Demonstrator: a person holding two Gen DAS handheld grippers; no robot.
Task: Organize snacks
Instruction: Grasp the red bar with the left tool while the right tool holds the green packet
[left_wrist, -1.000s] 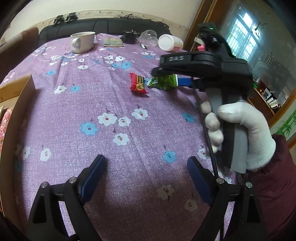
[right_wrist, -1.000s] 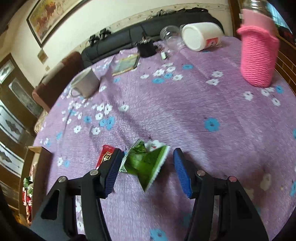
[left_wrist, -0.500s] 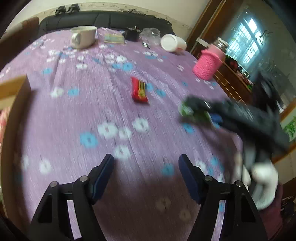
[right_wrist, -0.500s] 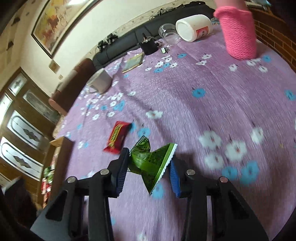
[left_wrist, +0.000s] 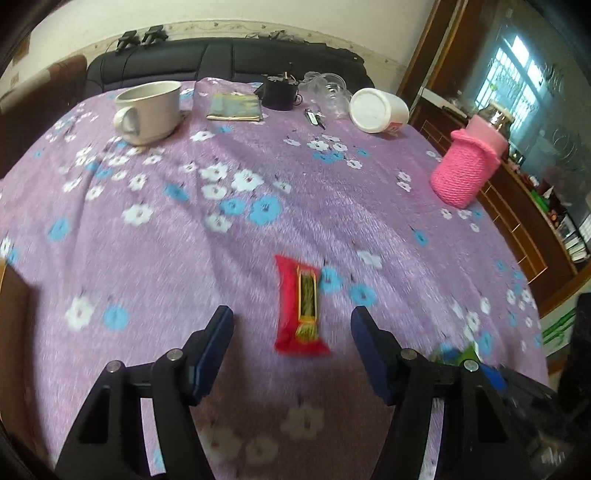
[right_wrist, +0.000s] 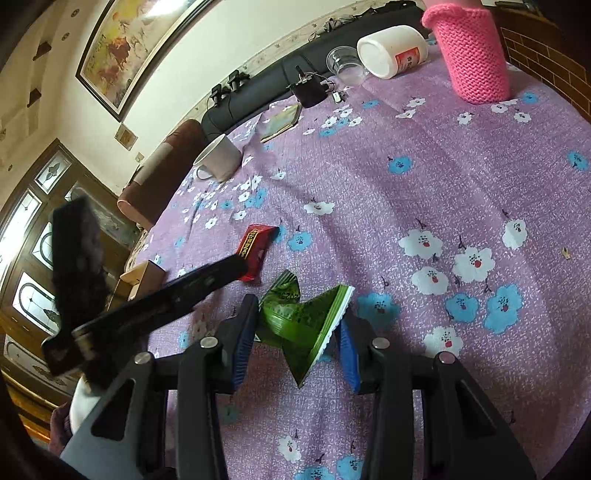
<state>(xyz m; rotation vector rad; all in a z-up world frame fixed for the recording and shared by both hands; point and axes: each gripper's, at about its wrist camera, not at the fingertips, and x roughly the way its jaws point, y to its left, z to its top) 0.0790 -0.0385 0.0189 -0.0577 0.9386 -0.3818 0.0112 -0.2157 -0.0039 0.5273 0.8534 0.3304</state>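
A red snack bar (left_wrist: 300, 307) lies flat on the purple flowered tablecloth (left_wrist: 229, 236). My left gripper (left_wrist: 292, 341) is open, its blue pads on either side of the bar's near end, not touching it. The bar also shows in the right wrist view (right_wrist: 255, 248), with the left gripper's arm reaching to it. My right gripper (right_wrist: 297, 338) is shut on a green snack packet (right_wrist: 304, 319) and holds it above the cloth. A bit of that green packet shows at the left wrist view's lower right (left_wrist: 456, 354).
At the table's far side stand a white mug (left_wrist: 147, 110), a gold pouch (left_wrist: 234, 107), a black object (left_wrist: 279, 94), a clear cup (left_wrist: 328, 92) and a tipped white jar (left_wrist: 378, 110). A pink knitted bottle (left_wrist: 467, 166) stands right. A cardboard box (right_wrist: 142, 275) sits left.
My left gripper has moved forward to the red bar, which now lies between its open pads. My right gripper has closed on the green packet and pulled it back, nearer to me.
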